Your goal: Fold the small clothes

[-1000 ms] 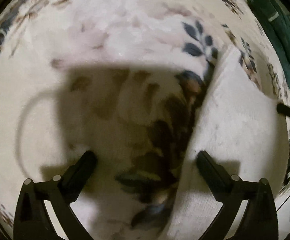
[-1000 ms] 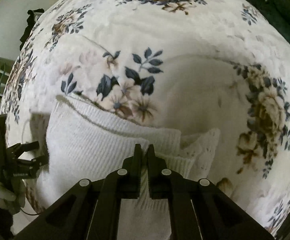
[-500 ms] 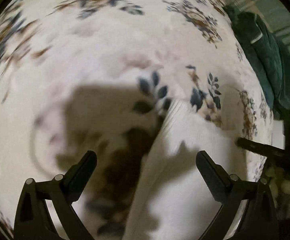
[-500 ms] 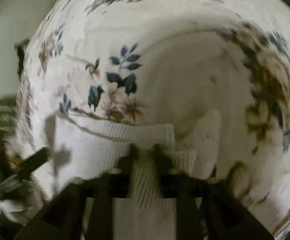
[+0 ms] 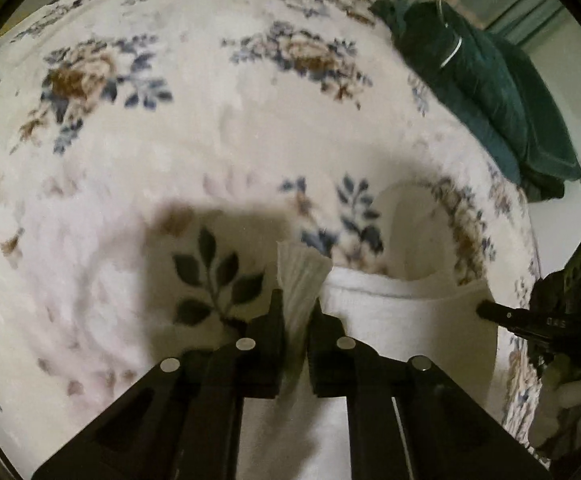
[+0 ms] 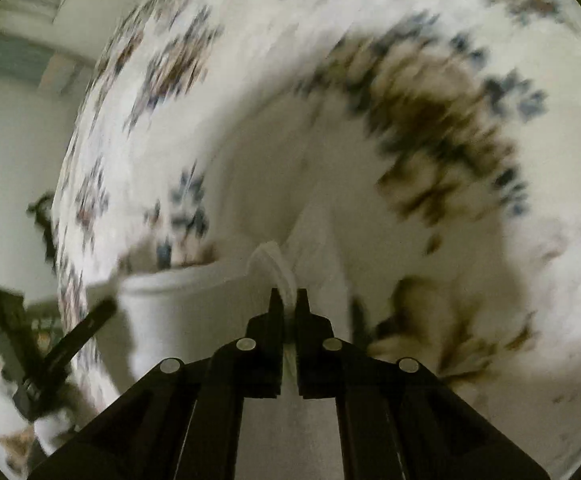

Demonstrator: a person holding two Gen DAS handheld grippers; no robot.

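Both claws seemingly pinching garment (image 5: 406, 320)

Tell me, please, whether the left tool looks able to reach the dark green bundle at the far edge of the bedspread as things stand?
Probably not right away. The left tool is shut on the white knit garment, and the dark green bundle lies far across the floral bedspread. Nothing blocks the path, but it would need to let go first.
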